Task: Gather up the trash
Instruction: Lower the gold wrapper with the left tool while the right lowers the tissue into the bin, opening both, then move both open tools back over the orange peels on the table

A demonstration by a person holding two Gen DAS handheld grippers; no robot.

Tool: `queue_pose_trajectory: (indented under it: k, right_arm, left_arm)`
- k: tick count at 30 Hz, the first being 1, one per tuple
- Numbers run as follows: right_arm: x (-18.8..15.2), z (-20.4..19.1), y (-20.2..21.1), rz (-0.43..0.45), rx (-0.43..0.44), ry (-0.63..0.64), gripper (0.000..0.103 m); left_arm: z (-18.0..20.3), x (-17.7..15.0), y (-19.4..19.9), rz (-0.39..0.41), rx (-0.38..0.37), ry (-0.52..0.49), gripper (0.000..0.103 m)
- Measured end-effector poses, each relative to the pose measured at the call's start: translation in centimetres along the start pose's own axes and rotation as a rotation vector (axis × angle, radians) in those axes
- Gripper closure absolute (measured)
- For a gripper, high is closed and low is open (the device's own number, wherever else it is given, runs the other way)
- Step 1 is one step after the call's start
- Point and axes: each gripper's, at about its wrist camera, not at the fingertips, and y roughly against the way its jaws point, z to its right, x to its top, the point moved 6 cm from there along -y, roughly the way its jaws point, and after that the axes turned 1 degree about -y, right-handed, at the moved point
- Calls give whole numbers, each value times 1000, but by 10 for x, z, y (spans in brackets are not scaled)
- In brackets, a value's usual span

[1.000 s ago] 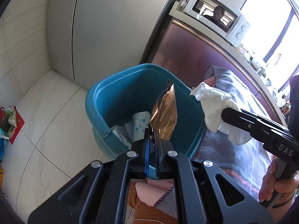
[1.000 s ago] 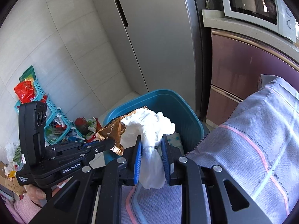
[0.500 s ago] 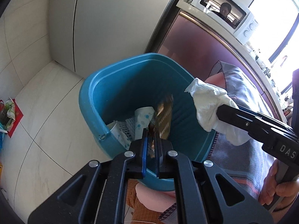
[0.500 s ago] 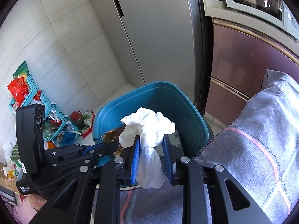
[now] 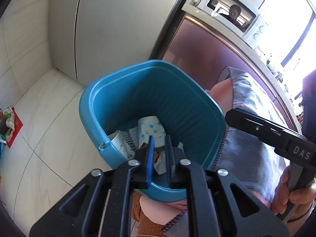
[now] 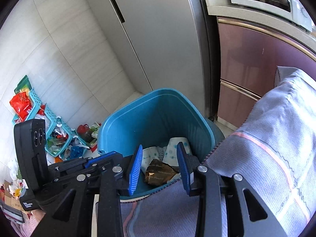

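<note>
The left gripper [image 5: 159, 138] hangs over the near rim of the bin [image 5: 89, 106], its jaws a narrow gap apart and just opened, nothing pressed between them. The right gripper [image 6: 160, 150] sits over the same near rim, pointing down into the bin; its jaws stand wider, also just opened, and grip nothing. A hand [image 5: 290, 189] holds its handle to the right of the bin.

Inside the bin the brown wrapper [image 6: 160, 172] lies crumpled and nearly flat on the bottom, close to the near wall, its long axis running roughly across the bin from left to right, printed side up. Beyond it, toward the far wall, lies a white cup with blue dots [image 5: 151, 130] on its side, long axis running near to far. To the left of the cup lie a second cup [image 5: 118, 143] and a white mesh piece [image 5: 130, 136]. A scrap of white paper [image 5: 162, 163] shows between the left gripper's jaws, low in the bin.

A grey cloth [image 6: 276, 138] lies against the bin's right side. Left of the bin, turquoise baskets [image 6: 51, 126] on the floor hold mixed litter.
</note>
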Motion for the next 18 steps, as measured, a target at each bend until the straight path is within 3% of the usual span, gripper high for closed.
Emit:
queue_pose_trajectory:
  k: [3,7,11,18]
  right_arm:
    - [-4,-1,16,37,11,4,68]
    - [-11,1,50,102,16,18,60]
    - [-20,10,90,167,13,8,57]
    - [-42,41,165,305,-74,-44,55]
  left_arm:
    - [12,1,13,30,-13,-36,88]
    - [37,0,35,76,-49,-113,75]
    - [78,-5,55,117,-115,-221,73]
    - [163,-31,72,120,-276,-412,67]
